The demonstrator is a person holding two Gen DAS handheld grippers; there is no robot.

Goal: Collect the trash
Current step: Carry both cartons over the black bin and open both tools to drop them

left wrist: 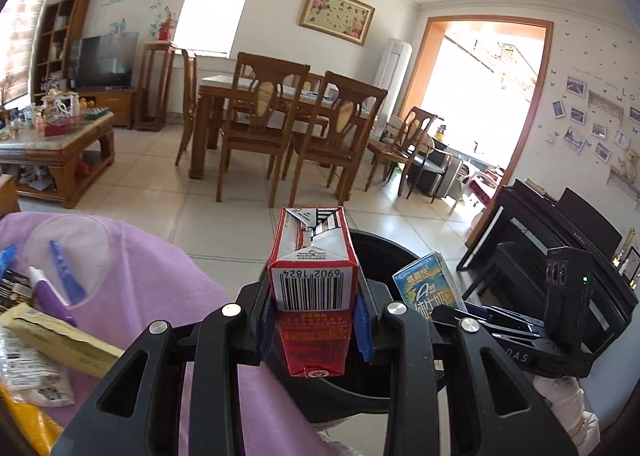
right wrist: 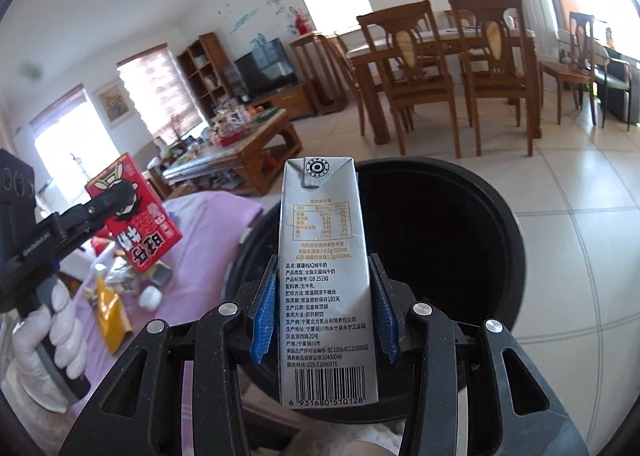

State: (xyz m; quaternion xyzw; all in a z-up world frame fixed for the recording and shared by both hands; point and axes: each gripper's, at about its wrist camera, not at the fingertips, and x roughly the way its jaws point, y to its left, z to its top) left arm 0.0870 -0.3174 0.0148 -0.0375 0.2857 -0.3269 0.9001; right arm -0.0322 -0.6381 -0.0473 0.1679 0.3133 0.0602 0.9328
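Two cartons, red point(left wrist: 314, 292) and silver point(right wrist: 326, 280), clamped above black bin point(right wrist: 460, 224).

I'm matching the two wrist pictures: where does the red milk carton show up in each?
Left wrist view: the red milk carton stands centre, barcode side facing the camera, clamped in the left gripper.
Right wrist view: the red milk carton is at the left edge, above the purple cloth.
Shared landmark: the black trash bin, just behind or beside it.
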